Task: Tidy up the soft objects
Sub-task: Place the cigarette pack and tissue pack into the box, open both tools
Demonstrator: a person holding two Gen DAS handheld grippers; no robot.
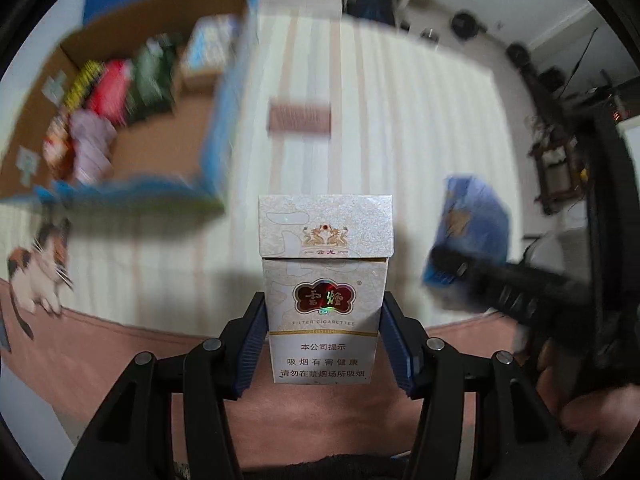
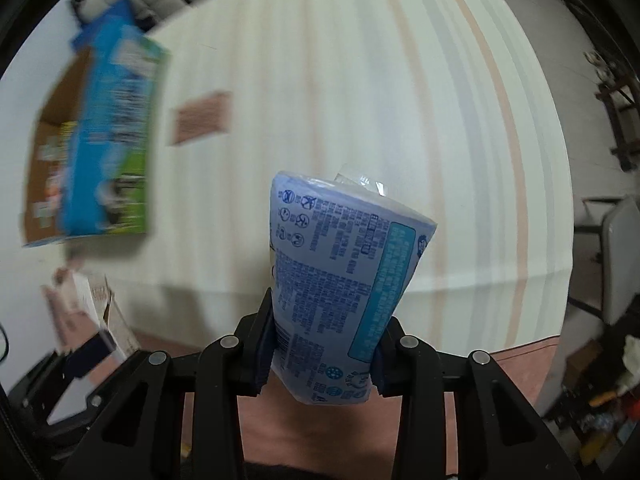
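Note:
My left gripper (image 1: 323, 336) is shut on a white cigarette pack (image 1: 323, 280) with a red emblem, held upright above the striped bed sheet (image 1: 400, 120). My right gripper (image 2: 323, 344) is shut on a blue soft tissue pack (image 2: 340, 280), squeezed at its lower part. The right gripper and its blue pack (image 1: 472, 224) also show blurred at the right of the left wrist view. The left gripper with the white pack (image 2: 80, 320) shows at the lower left of the right wrist view. An open cardboard box (image 1: 160, 140) with blue sides holds several colourful packs (image 1: 116, 92) at the upper left.
A brown flat pack (image 1: 300, 119) lies on the sheet beyond the cigarette pack; it also shows in the right wrist view (image 2: 202, 118). The box (image 2: 108, 140) stands at the left there. A calico cat (image 1: 38, 272) is at the sheet's left edge. Dark furniture (image 1: 560, 160) stands right.

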